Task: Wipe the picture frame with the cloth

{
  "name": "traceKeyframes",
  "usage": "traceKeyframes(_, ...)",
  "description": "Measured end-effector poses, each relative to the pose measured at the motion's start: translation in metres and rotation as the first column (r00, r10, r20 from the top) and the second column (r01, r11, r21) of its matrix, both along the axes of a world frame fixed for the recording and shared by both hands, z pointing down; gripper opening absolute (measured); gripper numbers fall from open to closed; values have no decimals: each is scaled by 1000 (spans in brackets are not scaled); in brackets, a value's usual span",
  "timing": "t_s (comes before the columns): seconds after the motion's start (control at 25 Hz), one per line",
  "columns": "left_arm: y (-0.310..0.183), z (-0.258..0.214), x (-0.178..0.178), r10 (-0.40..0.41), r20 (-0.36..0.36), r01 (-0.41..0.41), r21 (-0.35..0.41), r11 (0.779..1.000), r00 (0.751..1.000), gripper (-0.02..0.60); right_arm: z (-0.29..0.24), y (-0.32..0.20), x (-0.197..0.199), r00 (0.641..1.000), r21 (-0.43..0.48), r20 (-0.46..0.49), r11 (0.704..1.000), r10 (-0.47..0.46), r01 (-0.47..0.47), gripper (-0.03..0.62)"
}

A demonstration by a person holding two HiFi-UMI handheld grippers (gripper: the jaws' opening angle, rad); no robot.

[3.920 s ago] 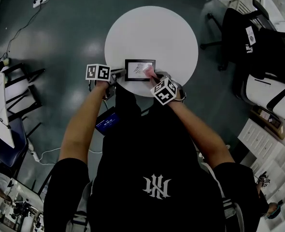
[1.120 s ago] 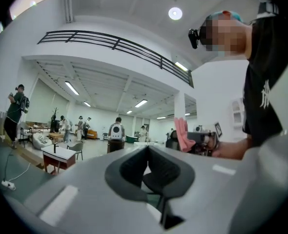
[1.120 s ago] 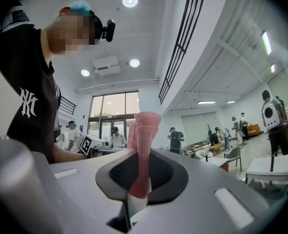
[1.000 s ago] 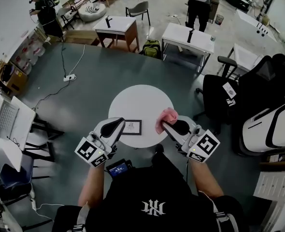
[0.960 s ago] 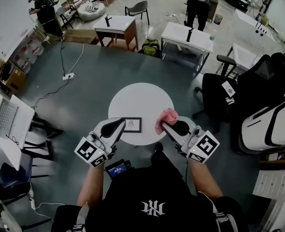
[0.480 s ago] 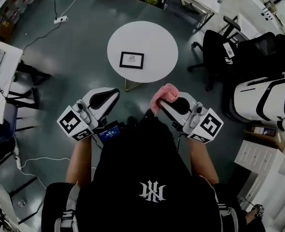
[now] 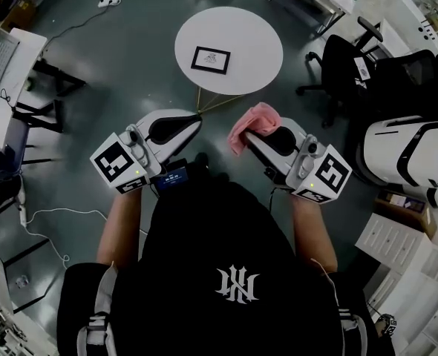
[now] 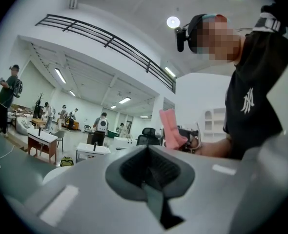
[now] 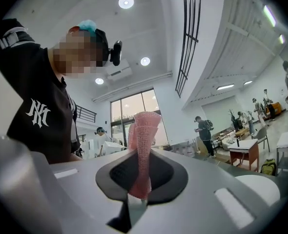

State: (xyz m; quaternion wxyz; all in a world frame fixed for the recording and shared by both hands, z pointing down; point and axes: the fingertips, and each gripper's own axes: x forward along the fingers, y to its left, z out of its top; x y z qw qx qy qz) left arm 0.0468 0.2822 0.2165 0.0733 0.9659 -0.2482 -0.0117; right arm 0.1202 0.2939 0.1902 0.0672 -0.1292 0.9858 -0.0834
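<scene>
Head view: the picture frame [image 7: 211, 59] lies flat near the middle of a round white table [image 7: 262, 30], well apart from both grippers, which are held over the grey floor [image 7: 115, 73] close to the person's chest. The right gripper [image 7: 243, 135] is clenched on a pink cloth [image 7: 249, 119]; in the right gripper view the cloth stands up from between its closed jaws. The left gripper [image 7: 195, 122] has its jaws pressed together with nothing between them. A black office chair [image 7: 345, 58] stands to the table's right.
</scene>
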Motion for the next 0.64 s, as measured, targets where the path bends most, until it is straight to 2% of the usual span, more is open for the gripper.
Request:
traceKeyframes(0.12, 19, 11, 35, 19, 19, -18, -11, 1000, 1000, 0, 21, 23, 32, 1000, -33, 3, 999, 6, -5, 26)
traceKeyframes(0.28, 33, 28, 46, 47, 24, -45, -48, 998, 999, 2, 40, 39, 42, 1000, -70, -2, 997, 31, -31, 26)
traceKeyframes(0.48, 32, 43, 71, 81, 102, -76, -51, 996, 991, 2, 49, 45, 62, 998, -74, -41, 996, 50, -53, 26)
traceKeyframes(0.64, 35, 44, 88, 112, 130, -108, -40, 993, 985, 3, 57, 43, 74, 996, -99, -53, 992, 75, -80, 26)
